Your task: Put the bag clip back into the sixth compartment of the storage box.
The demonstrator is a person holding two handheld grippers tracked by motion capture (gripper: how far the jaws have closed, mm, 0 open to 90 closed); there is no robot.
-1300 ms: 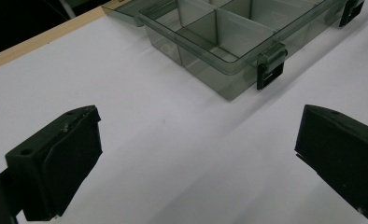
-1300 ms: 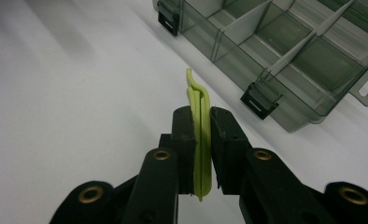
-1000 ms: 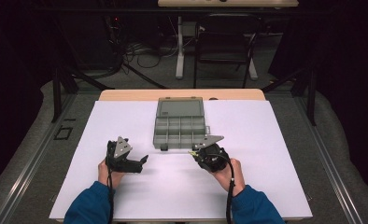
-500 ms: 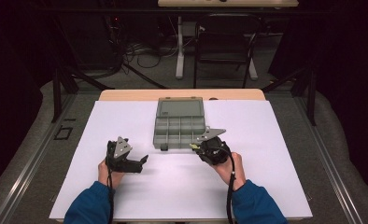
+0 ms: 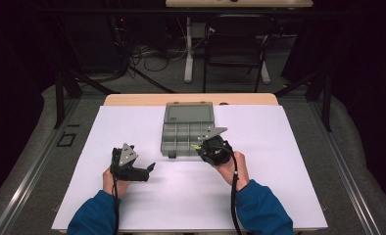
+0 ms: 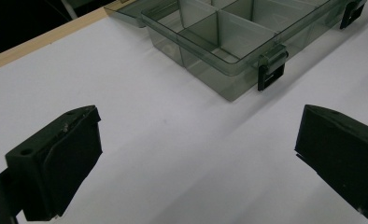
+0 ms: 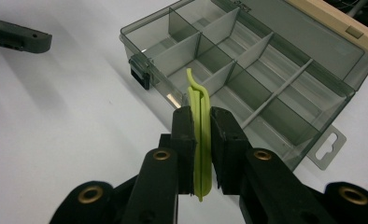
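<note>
Your right gripper [image 7: 201, 140] has its fingers clamped on the thin green strip [image 7: 200, 121] just over the organizer box [image 7: 285, 60], so ease it into 1 near compartment while your left gripper [image 6: 196, 154], fingers apart, waits on the surface [image 5: 279, 147].

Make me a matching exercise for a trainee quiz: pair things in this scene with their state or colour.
Things:
1. left gripper
2. right gripper
3. strip
4. organizer box

States:
A. yellow-green
B. lid open, smoky grey
C. jaws wide apart over the white sheet
D. jaws shut on something thin

Pairs: 1-C, 2-D, 3-A, 4-B
</note>
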